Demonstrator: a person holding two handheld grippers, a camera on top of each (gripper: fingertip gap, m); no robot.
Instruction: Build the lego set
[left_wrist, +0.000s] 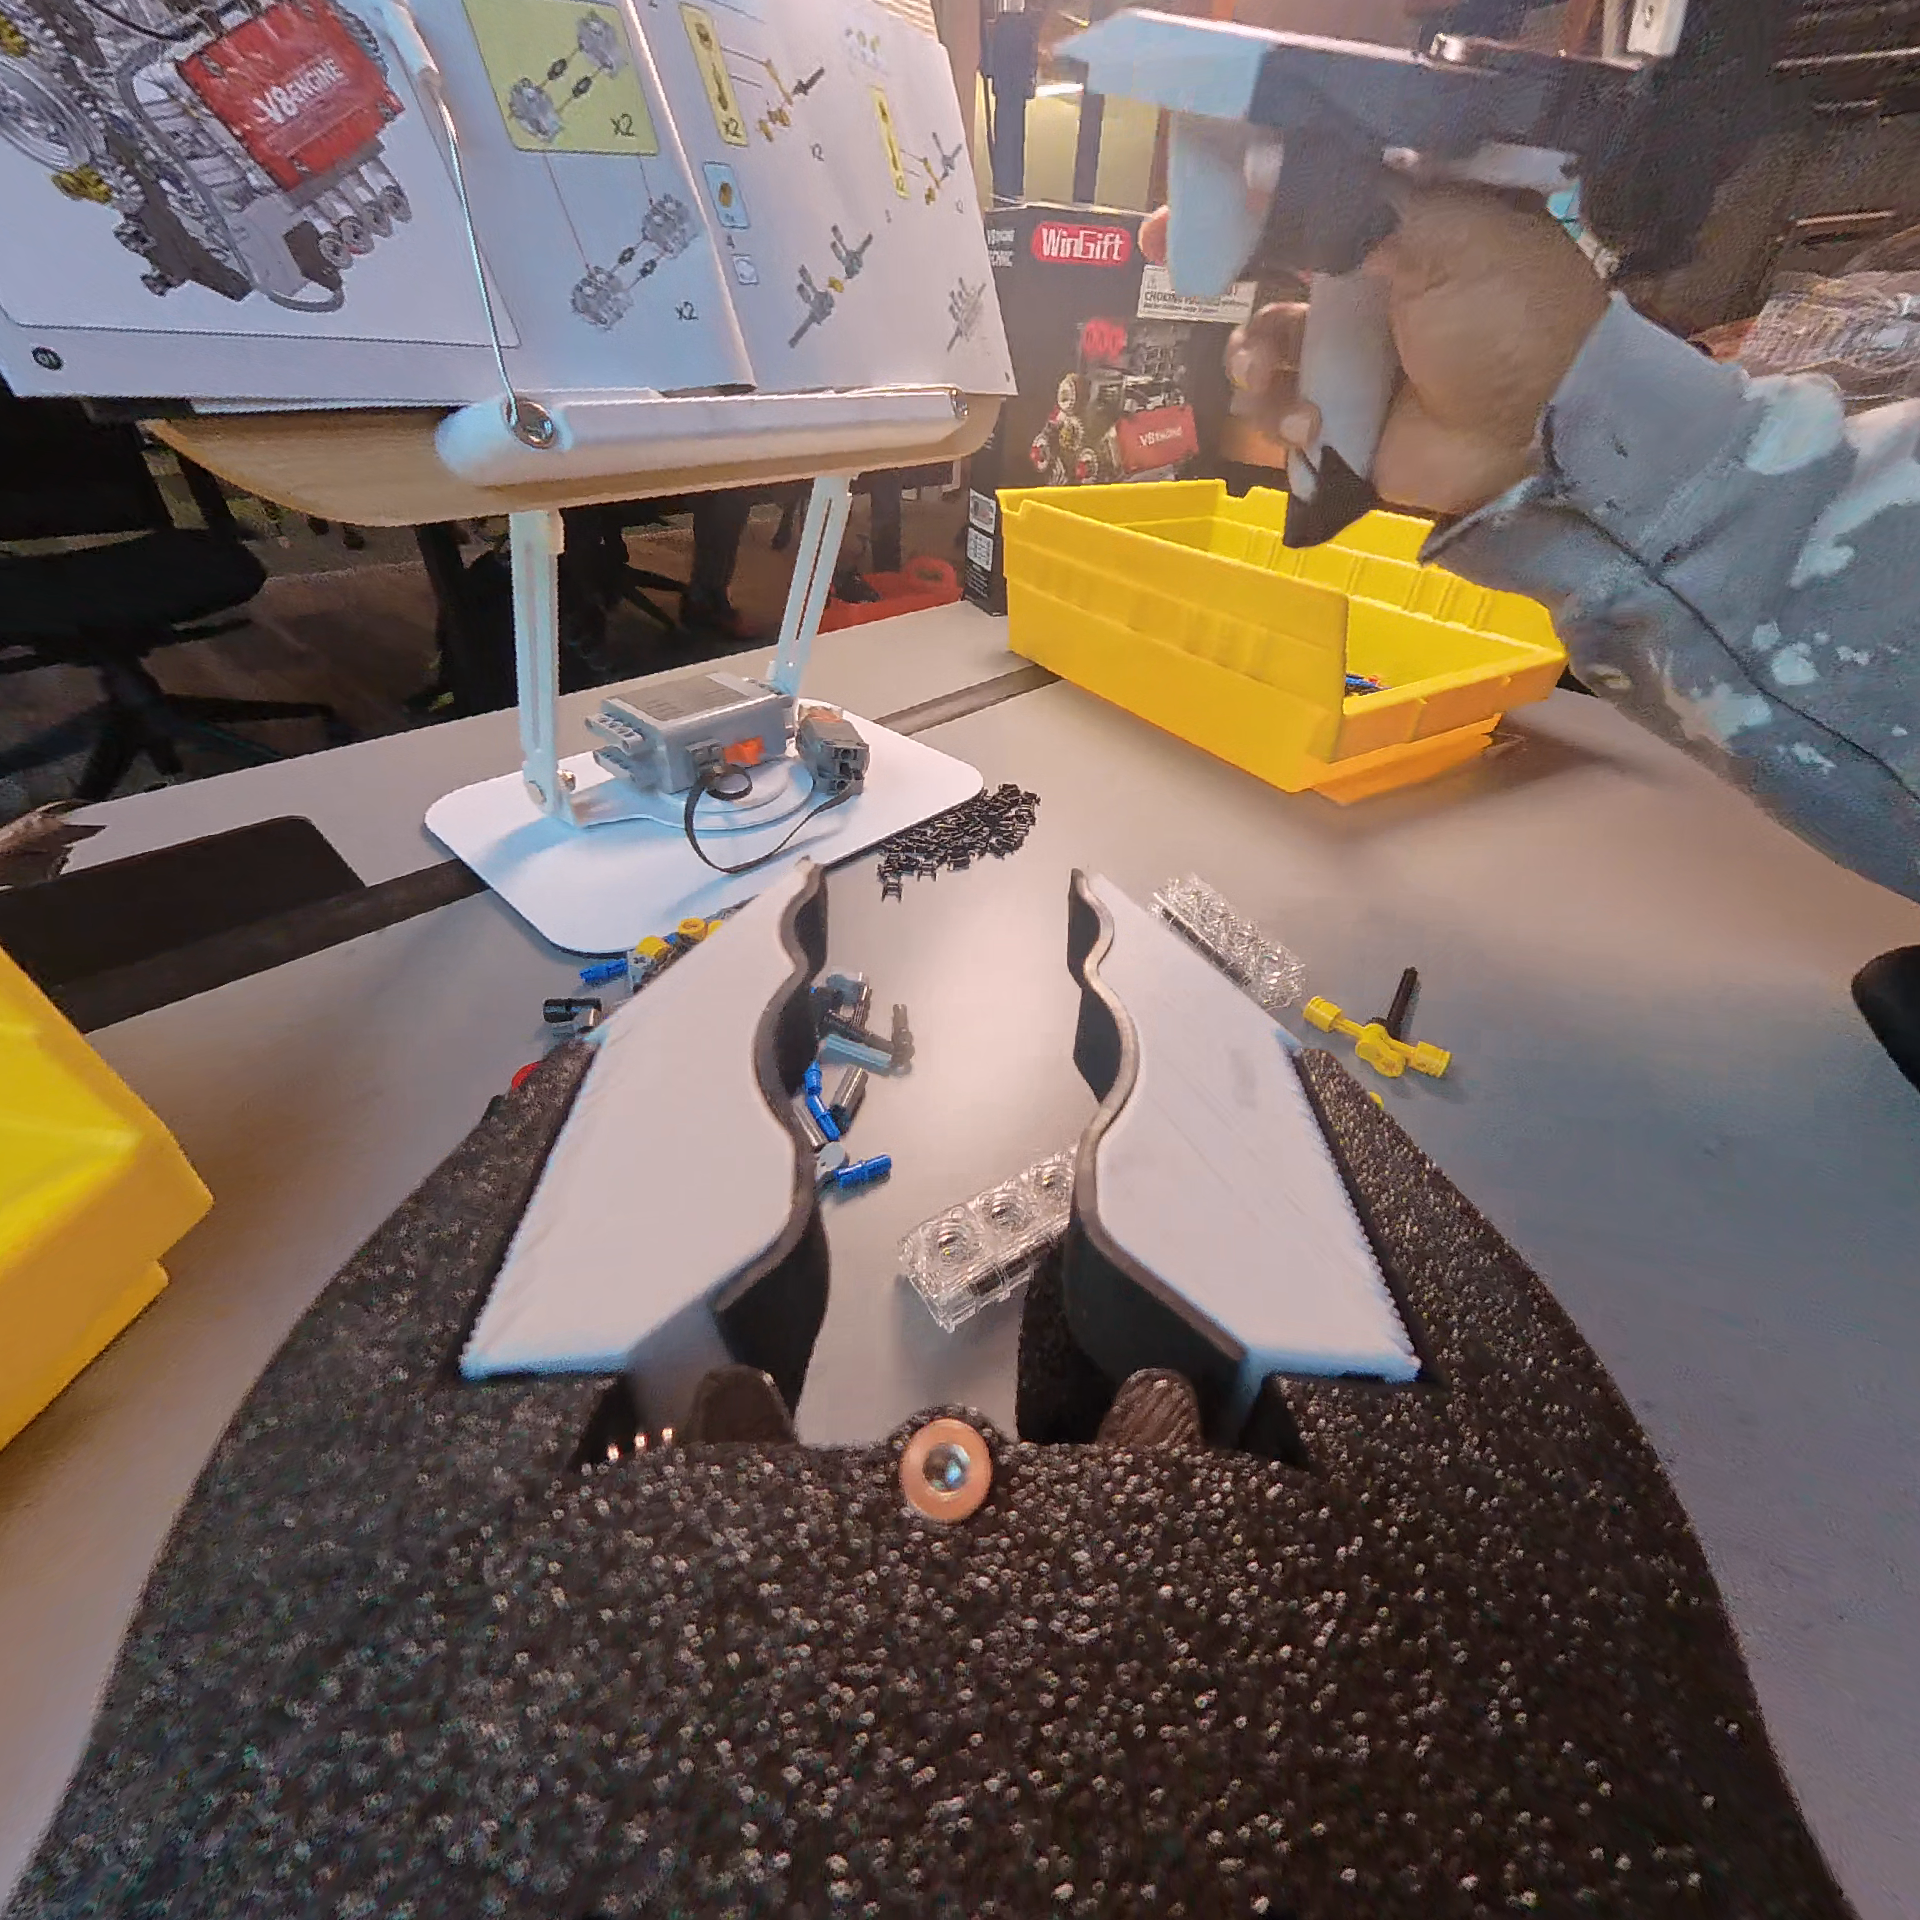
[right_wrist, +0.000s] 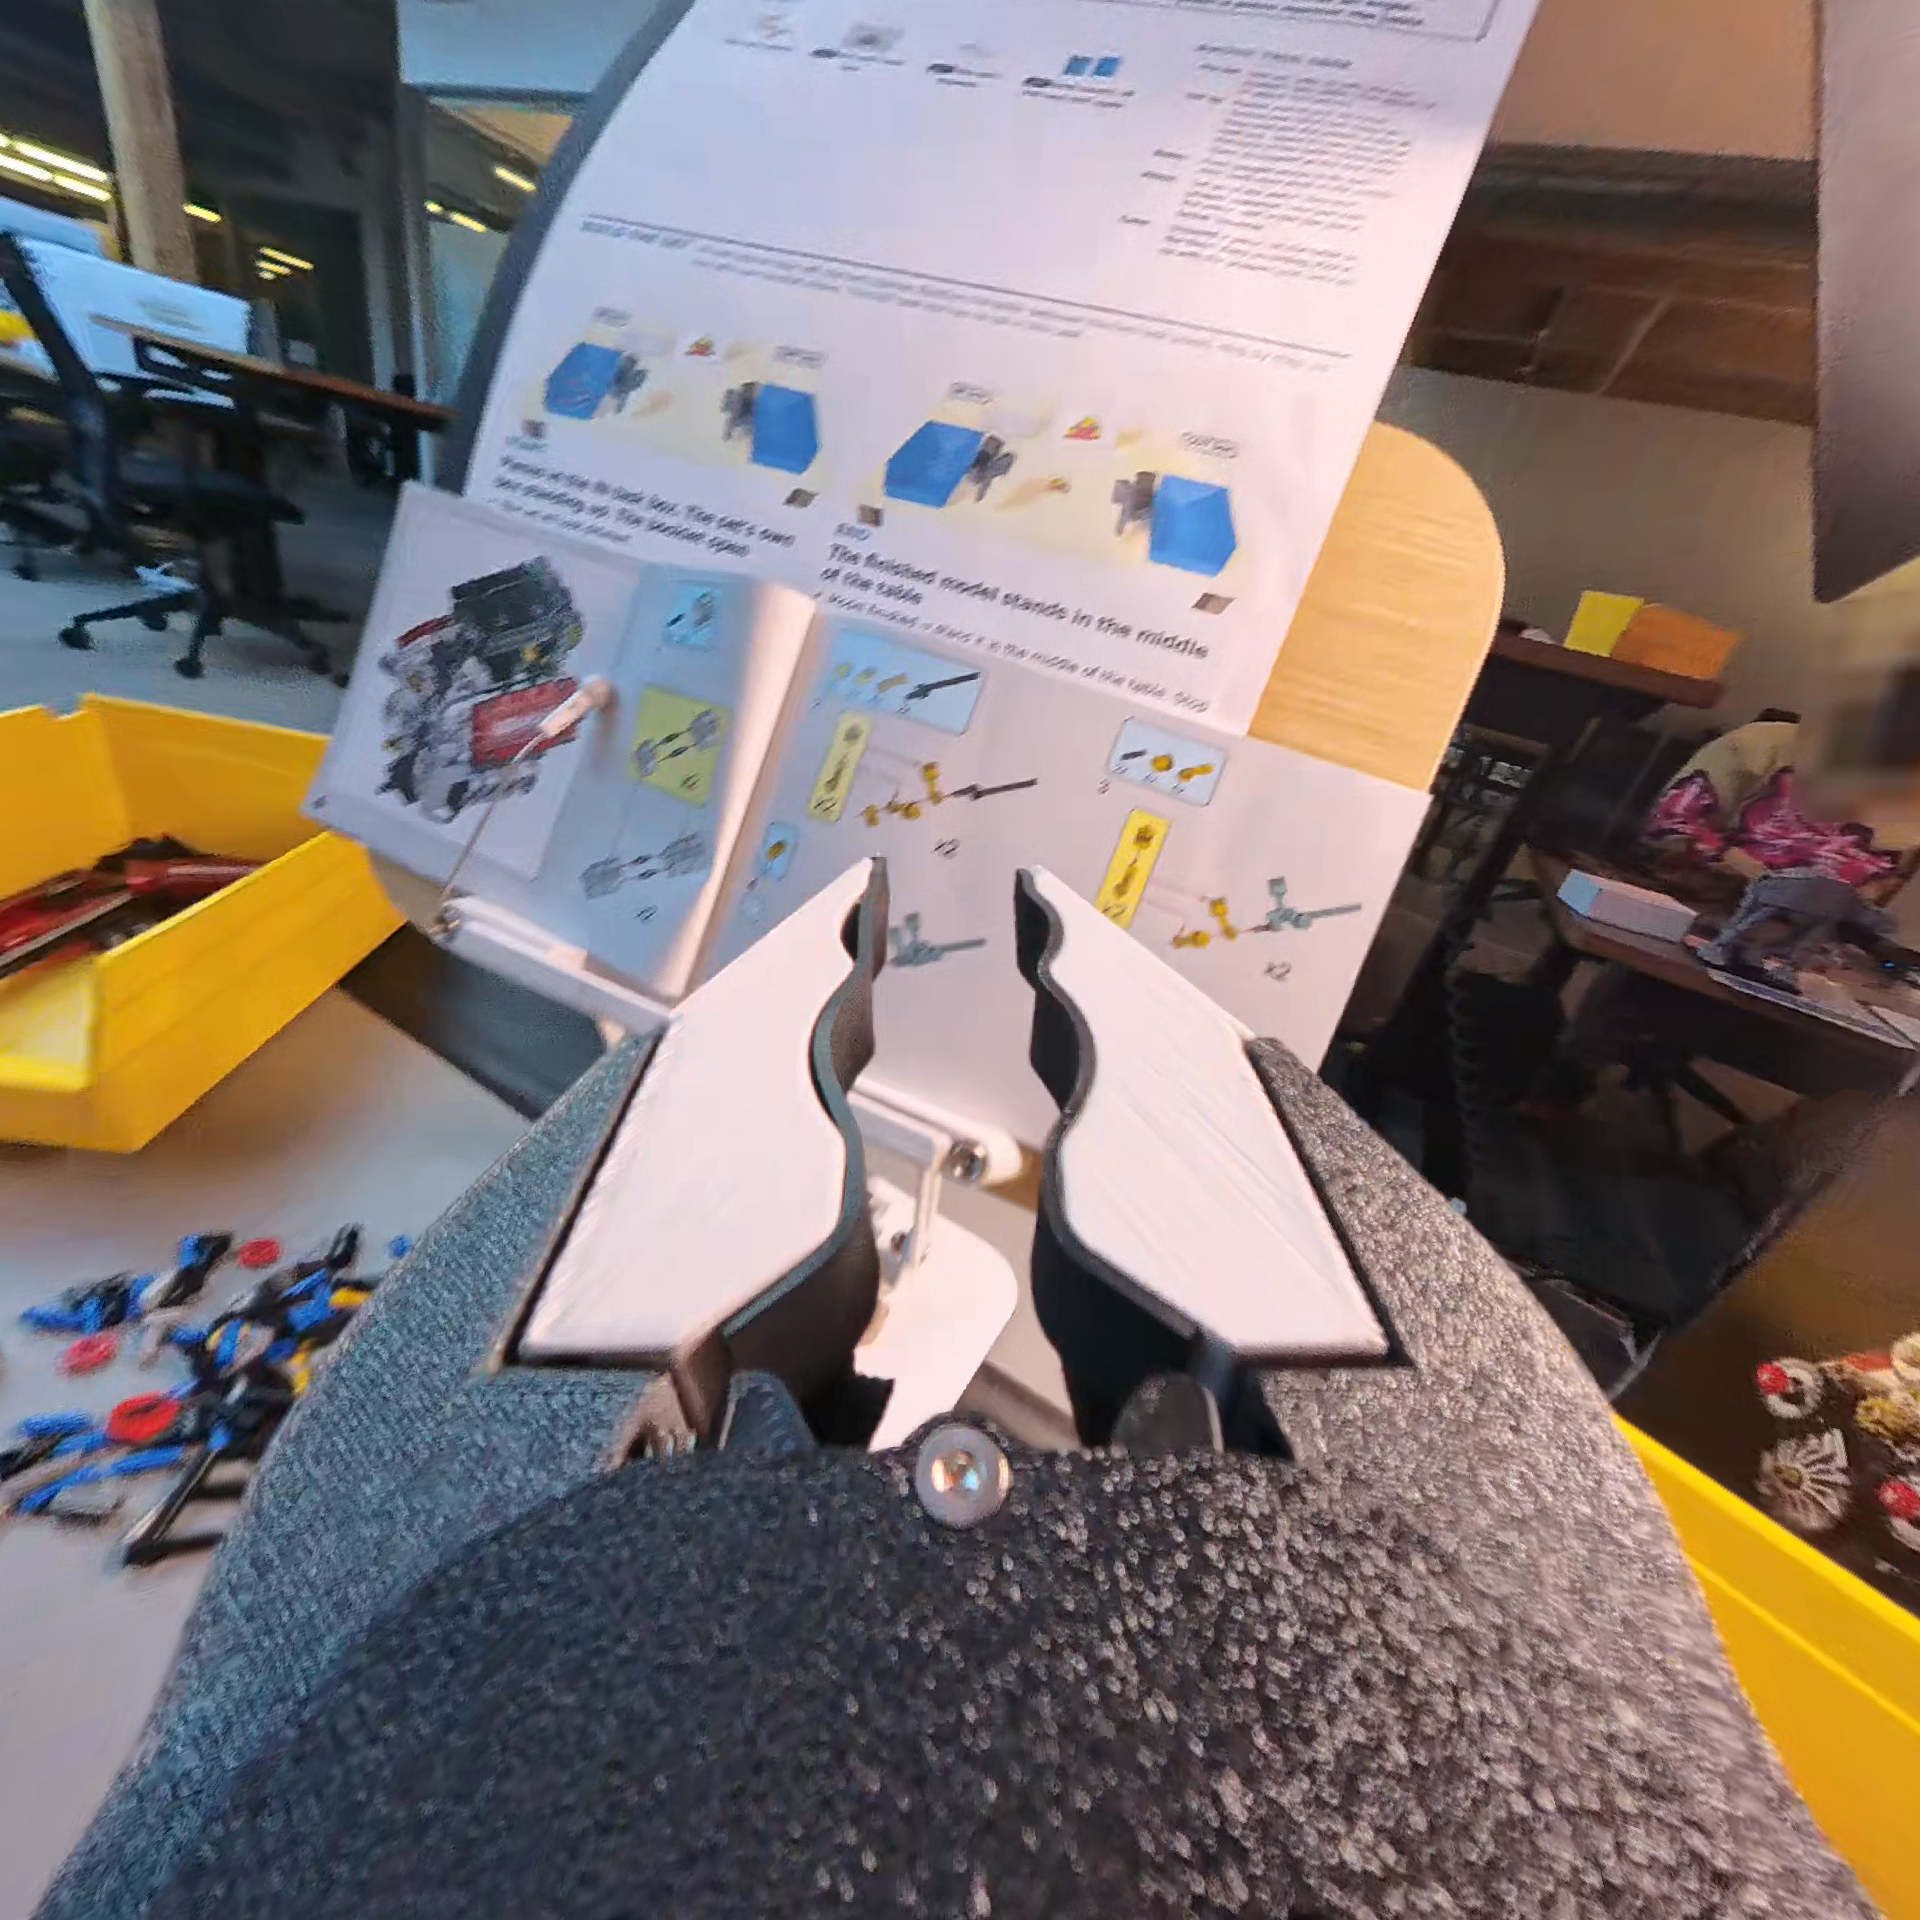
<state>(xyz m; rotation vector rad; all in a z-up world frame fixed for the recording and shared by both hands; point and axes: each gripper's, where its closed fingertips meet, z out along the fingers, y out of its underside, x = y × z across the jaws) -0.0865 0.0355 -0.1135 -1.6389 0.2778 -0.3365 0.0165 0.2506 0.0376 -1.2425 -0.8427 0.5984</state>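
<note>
My left gripper (left_wrist: 948, 883) is open and empty, low over the grey table (left_wrist: 1558, 1299). Between its fingers lie small grey, black and blue pins (left_wrist: 847, 1070) and a clear studded brick (left_wrist: 987, 1231). A second clear piece (left_wrist: 1231, 940) and a yellow and black axle assembly (left_wrist: 1377, 1034) lie to the right. My right gripper (right_wrist: 948, 873) is open and empty, raised in the air and facing the instruction booklet (right_wrist: 883, 821) on its stand. It also shows in the left wrist view (left_wrist: 1320, 468), held by a hand at the upper right.
A white book stand (left_wrist: 707, 831) carries a grey battery box and motor (left_wrist: 717, 732). A heap of black pins (left_wrist: 961, 826) lies beside it. Yellow bins stand at the back right (left_wrist: 1247, 644) and left (left_wrist: 73, 1195). A black product box (left_wrist: 1101, 343) stands behind. Loose coloured parts (right_wrist: 177, 1351) lie on the table. The grippers' ends are close to 30 cm from one another.
</note>
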